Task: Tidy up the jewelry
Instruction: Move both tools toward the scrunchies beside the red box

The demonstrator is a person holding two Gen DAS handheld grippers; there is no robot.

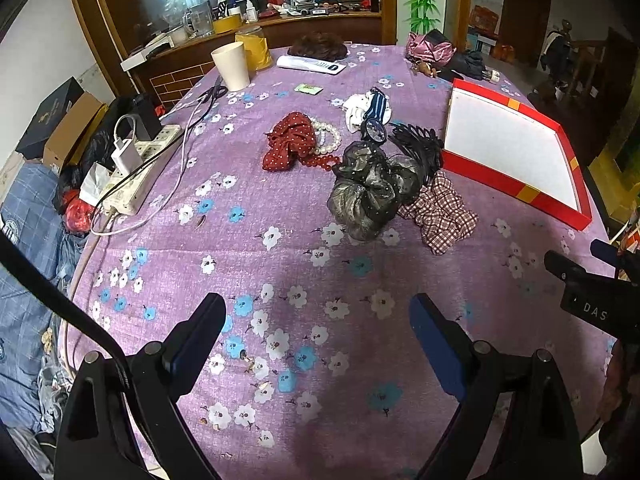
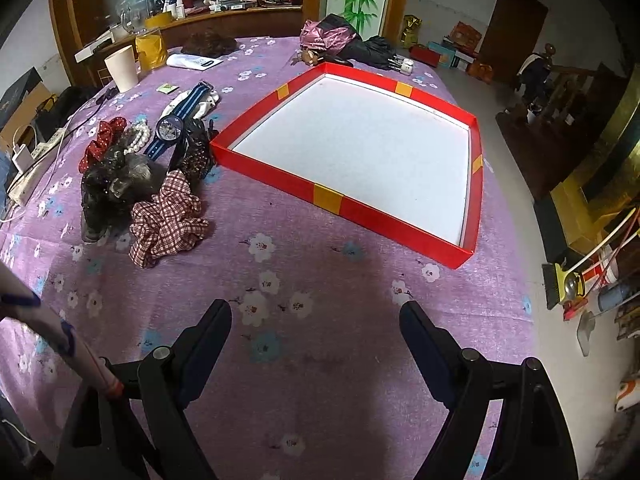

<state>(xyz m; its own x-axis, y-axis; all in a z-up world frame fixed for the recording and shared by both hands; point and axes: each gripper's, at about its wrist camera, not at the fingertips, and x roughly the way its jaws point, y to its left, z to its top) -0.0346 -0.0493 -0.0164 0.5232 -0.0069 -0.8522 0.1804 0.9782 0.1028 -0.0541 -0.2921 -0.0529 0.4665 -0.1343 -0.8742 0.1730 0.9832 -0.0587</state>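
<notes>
Beside the red tray (image 2: pixel 280 168), a checked scrunchie (image 2: pixel 168 220) lies crumpled; left gripper (image 1: pixel 318 316) and right gripper (image 2: pixel 316 320) gape wide, empty.

Purple floral tablecloth (image 1: pixel 280 280) under everything. Far end: cream cup (image 1: pixel 231 66) just beside amber jar (image 1: pixel 253 47), scissors (image 1: pixel 215 91) near cup. Left edge: white power strip (image 1: pixel 140 168) w/ charger (image 1: pixel 126 154) plugged in. Folded umbrellas (image 2: pixel 352 46) at far right.
</notes>
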